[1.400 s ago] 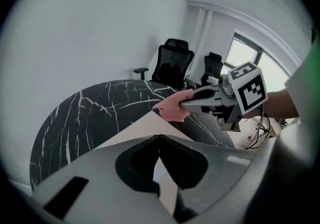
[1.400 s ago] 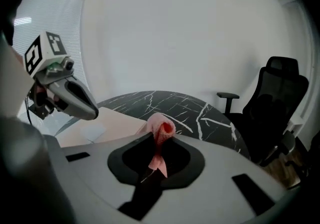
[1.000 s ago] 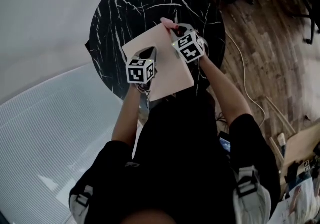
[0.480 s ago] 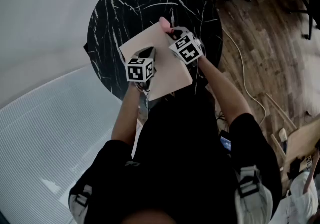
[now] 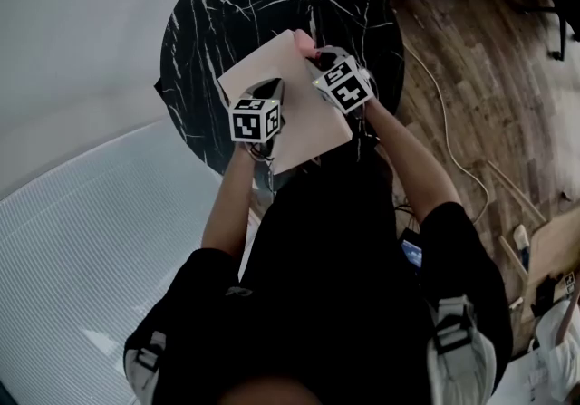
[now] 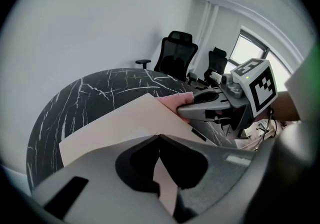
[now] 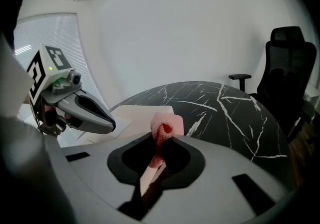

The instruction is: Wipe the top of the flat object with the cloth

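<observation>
a round black marble table (image 5: 204, 23) carries the beige flat board (image 5: 258, 77) near the person's side, the left gripper (image 6: 159, 137) pointing down at the board with jaws pressed together, the right gripper (image 7: 160, 138) pinching the small pink cloth (image 7: 162, 122) at the board's far corner.

In the head view I can't see the right gripper (image 5: 319, 57) tips under its marker cube (image 5: 344, 86); only a sliver of cloth (image 5: 302, 38) shows. The left gripper (image 5: 270, 91) covers part of the board (image 5: 263, 72). The table (image 5: 208, 23) has its near edge hidden behind the person's torso (image 5: 335, 285). Floor clutter (image 5: 544, 303) at right is cut off.
</observation>
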A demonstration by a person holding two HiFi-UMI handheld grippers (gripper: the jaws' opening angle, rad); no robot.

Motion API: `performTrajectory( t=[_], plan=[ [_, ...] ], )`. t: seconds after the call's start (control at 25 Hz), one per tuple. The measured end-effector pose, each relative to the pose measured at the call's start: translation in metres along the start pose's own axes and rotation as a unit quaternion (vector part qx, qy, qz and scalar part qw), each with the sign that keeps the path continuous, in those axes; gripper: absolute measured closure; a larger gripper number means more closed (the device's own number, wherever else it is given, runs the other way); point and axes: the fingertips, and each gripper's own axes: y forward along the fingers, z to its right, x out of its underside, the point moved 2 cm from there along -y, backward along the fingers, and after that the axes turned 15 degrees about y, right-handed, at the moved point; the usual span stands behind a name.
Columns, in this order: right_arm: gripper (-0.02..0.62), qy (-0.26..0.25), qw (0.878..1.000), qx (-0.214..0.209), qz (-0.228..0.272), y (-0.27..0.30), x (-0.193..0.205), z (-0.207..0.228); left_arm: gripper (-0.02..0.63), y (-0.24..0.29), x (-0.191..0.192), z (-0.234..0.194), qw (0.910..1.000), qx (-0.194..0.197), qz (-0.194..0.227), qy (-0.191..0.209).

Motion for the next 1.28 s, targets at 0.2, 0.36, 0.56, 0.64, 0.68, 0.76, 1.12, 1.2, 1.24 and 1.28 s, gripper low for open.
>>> performTrajectory(
  t=[0.2, 0.36, 0.56, 0.64, 0.68, 0.76, 1.12, 1.2, 1.24, 1.28],
  plan=[
    [0.565, -0.001, 1.000, -0.003, -0.003, -0.014, 0.013, -0.007, 0.606, -0.006, 0.011, 0.012, 1.0000, 0.004, 0.001, 0.004],
    [0.565, -0.001, 1.000, -0.001, -0.011, -0.026, 0.028, -0.013, 0.606, -0.012, 0.021, 0.023, 1.0000, 0.007, 0.005, -0.003],
    [0.565, 0.010, 1.000, 0.009, 0.000, -0.032, 0.041, -0.009, 0.606, -0.019, 0.032, 0.033, 0.9998, 0.006, 0.011, -0.015],
    [0.565, 0.008, 1.000, 0.011, 0.004, -0.033, 0.046, -0.008, 0.606, -0.021, 0.037, 0.035, 0.9997, 0.003, 0.013, -0.019],
    [0.565, 0.009, 1.000, 0.013, 0.002, -0.035, 0.050, -0.009, 0.606, -0.022, 0.039, 0.036, 0.9997, 0.002, 0.015, -0.020],
    [0.565, 0.012, 1.000, 0.016, -0.004, -0.041, 0.057, -0.012, 0.606, -0.025, 0.044, 0.039, 0.9996, 0.000, 0.016, -0.023],
    [0.565, 0.024, 0.999, 0.022, -0.016, -0.070, 0.088, -0.023, 0.606, -0.042, 0.066, 0.061, 0.9989, -0.009, 0.025, -0.038],
    [0.565, 0.025, 0.999, 0.022, -0.017, -0.078, 0.099, -0.027, 0.606, -0.047, 0.072, 0.067, 0.9987, -0.012, 0.029, -0.041],
    [0.565, 0.024, 0.999, 0.022, -0.016, -0.081, 0.103, -0.028, 0.606, -0.049, 0.075, 0.070, 0.9985, -0.013, 0.030, -0.043],
    [0.565, 0.024, 0.999, 0.023, -0.014, -0.084, 0.106, -0.029, 0.606, -0.050, 0.077, 0.072, 0.9984, -0.015, 0.030, -0.044]
  ],
)
